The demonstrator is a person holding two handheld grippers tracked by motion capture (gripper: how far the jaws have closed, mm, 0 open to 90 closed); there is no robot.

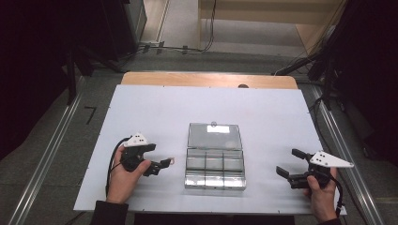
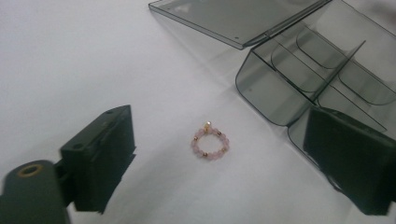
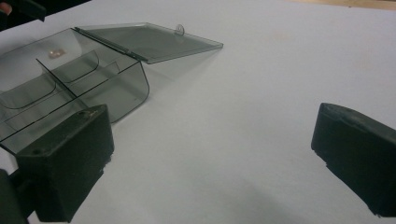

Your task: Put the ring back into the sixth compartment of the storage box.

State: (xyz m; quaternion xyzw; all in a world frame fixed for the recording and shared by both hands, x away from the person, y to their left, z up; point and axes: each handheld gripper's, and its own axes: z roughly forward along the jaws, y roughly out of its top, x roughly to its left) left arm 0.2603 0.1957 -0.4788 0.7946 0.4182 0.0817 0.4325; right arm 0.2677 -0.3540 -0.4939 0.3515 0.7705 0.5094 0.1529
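A small ring of pink beads (image 2: pixel 210 140) with a few gold ones lies on the white table sheet (image 1: pixel 155 112), just left of a clear plastic compartment box (image 1: pixel 215 169). The box's lid (image 1: pixel 215 135) is folded back flat behind it. My left gripper (image 1: pixel 159 167) is low over the sheet, and in the left gripper view the left gripper (image 2: pixel 226 164) is open, with the ring on the sheet between the jaws and neither pad touching it. My right gripper (image 1: pixel 287 162) is open to the right of the box, with nothing between its jaws.
The box (image 3: pixel 70 84) has several divided compartments, which look empty. Bare wood (image 1: pixel 206 79) edges the far side of the table. Dark equipment and cables stand on the floor beyond and to both sides.
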